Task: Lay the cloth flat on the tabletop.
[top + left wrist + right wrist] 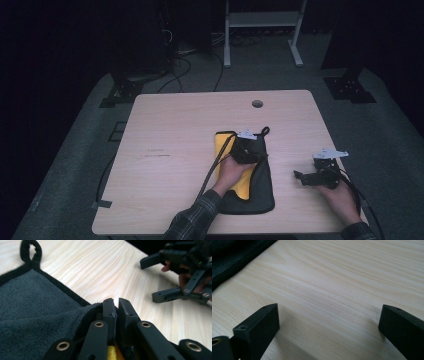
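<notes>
Right hand (342, 197): at the near right corner of the table, wrapped around its tool, cable trailing back past the wrist.
Right gripper (304, 178): low over bare wood, jaws spread wide, nothing between them; pointing left toward the cloth, well apart from it.
Left sleeve (192, 220): plaid, entering from the near edge and crossing the cloth's near end.
Left hand (232, 170): resting over the middle of the cloth.
Left gripper (115, 305): jaws drawn together, pinching the dark folded edge of the cloth; yellow visible below, between the linkages.
Cloth (260, 185): dark grey, plush, black-trimmed, lying flat just right of the table's centre, long side running near to far; yellow face (221, 145) showing along its left side and under the hand.
Loop (264, 131): black hanging loop at the cloth's far right corner, lying flat on the wood.
Table (170, 150): pale wood, left half bare.
Hole (257, 104): round cable opening near the far edge.
Floor beyond: grey carpet, black stand bases, loose cables, white frame legs.
</notes>
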Available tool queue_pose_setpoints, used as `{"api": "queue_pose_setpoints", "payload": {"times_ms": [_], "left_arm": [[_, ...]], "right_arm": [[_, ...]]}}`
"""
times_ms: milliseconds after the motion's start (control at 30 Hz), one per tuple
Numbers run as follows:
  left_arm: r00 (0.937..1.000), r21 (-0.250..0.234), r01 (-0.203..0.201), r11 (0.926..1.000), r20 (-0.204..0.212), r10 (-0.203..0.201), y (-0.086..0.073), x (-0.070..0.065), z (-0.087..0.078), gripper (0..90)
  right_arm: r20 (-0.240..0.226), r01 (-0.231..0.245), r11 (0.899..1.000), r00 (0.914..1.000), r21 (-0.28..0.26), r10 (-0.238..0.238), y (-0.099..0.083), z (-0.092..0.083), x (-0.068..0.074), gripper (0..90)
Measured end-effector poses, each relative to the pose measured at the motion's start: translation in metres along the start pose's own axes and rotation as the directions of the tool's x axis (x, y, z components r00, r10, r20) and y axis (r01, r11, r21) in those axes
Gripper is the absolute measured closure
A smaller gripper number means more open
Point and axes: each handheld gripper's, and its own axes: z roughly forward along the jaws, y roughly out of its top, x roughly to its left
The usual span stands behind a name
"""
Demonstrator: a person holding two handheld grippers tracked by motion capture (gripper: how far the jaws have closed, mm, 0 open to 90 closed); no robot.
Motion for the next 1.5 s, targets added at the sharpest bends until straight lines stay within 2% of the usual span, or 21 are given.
{"api": "queue_pose_setpoints", "payload": {"times_ms": [167,267,400,567,633,700,767,867,933,1000,1067,1167,1200,1233,1300,1367,1400,1500], "left_arm": [[1.0000,0.034,0.004,0.9994,-0.007,-0.004,0.000,0.000,0.007,82.3],[1.0000,0.009,0.003,1.0000,-0.001,-0.003,0.002,0.000,0.000,72.6],[0.9994,-0.034,-0.019,0.9992,-0.028,0.018,0.006,-0.003,-0.026,62.6],[0.9964,-0.028,-0.039,0.9988,-0.077,0.036,-0.005,-0.001,-0.066,57.3],[0.9921,-0.015,-0.049,0.9987,-0.116,0.047,-0.015,-0.001,-0.079,55.5],[0.9853,-0.003,-0.052,0.9987,-0.163,0.051,-0.027,0.001,-0.090,54.1],[0.9803,0.006,-0.039,0.9992,-0.194,0.039,-0.039,0.004,-0.101,53.1],[0.9685,0.024,-0.018,0.9995,-0.248,0.024,-0.053,0.011,-0.114,52.3],[0.9666,0.010,0.008,0.9999,-0.256,-0.005,-0.060,0.015,-0.119,52.3],[0.9586,0.030,0.000,0.9996,-0.284,0.009,-0.064,0.016,-0.120,52.4],[0.9554,0.036,0.000,0.9994,-0.295,0.010,-0.065,0.016,-0.119,52.5],[0.9466,0.067,-0.010,0.9977,-0.321,0.031,-0.065,0.015,-0.113,55.6],[0.9417,0.083,-0.023,0.9963,-0.333,0.049,-0.066,0.014,-0.112,58.3],[0.9364,0.094,-0.034,0.9950,-0.345,0.065,-0.066,0.014,-0.111,62.0],[0.9309,0.110,-0.048,0.9927,-0.355,0.084,-0.066,0.013,-0.111,72.0],[0.9342,0.115,-0.043,0.9925,-0.348,0.080,-0.067,0.015,-0.112,83.3],[0.9361,0.115,-0.039,0.9926,-0.343,0.077,-0.067,0.016,-0.113,86.2],[0.9391,0.103,-0.029,0.9943,-0.338,0.062,-0.067,0.018,-0.116,88.4]], "right_arm": [[0.000,0.001,1.000,1.0000,0.000,-0.001,0.000,0.000,0.000,2.4],[0.000,0.001,1.000,1.0000,0.000,-0.001,0.000,0.000,0.000,2.4],[-0.002,0.002,1.000,1.0000,0.000,-0.002,0.000,0.000,0.000,2.4],[-0.002,0.002,1.000,1.0000,0.000,-0.002,0.000,0.000,0.000,2.4],[-0.002,0.002,1.000,1.0000,0.001,-0.002,0.000,0.000,0.000,2.4],[-0.002,0.002,1.000,1.0000,0.000,-0.002,0.000,0.000,0.000,2.4],[-0.002,0.001,1.000,1.0000,0.000,-0.001,0.000,0.000,0.000,2.4],[-0.002,0.000,1.000,1.0000,0.000,0.000,0.000,-0.001,0.000,2.4],[-0.002,0.001,1.000,1.0000,-0.001,-0.001,-0.001,-0.001,0.000,2.4],[-0.002,0.001,1.000,1.0000,-0.001,-0.001,-0.001,-0.001,0.000,2.4],[-0.002,0.001,1.000,1.0000,-0.001,-0.001,-0.001,-0.001,0.000,2.4],[-0.002,0.001,1.000,1.0000,-0.001,-0.001,-0.001,-0.001,0.000,2.4],[-0.002,0.001,1.000,1.0000,-0.001,-0.001,-0.001,-0.001,0.000,2.4],[-0.002,0.001,1.000,1.0000,-0.001,-0.001,-0.001,-0.001,0.000,2.4],[-0.002,0.001,1.000,1.0000,-0.001,-0.001,-0.001,-0.001,0.000,2.4],[-0.002,0.001,1.000,1.0000,-0.001,-0.001,-0.001,-0.001,0.000,2.4],[-0.002,0.001,1.000,1.0000,-0.001,-0.001,-0.001,-0.001,0.000,2.4],[-0.002,0.001,1.000,1.0000,-0.001,-0.001,-0.001,-0.001,0.000,2.4]]}}
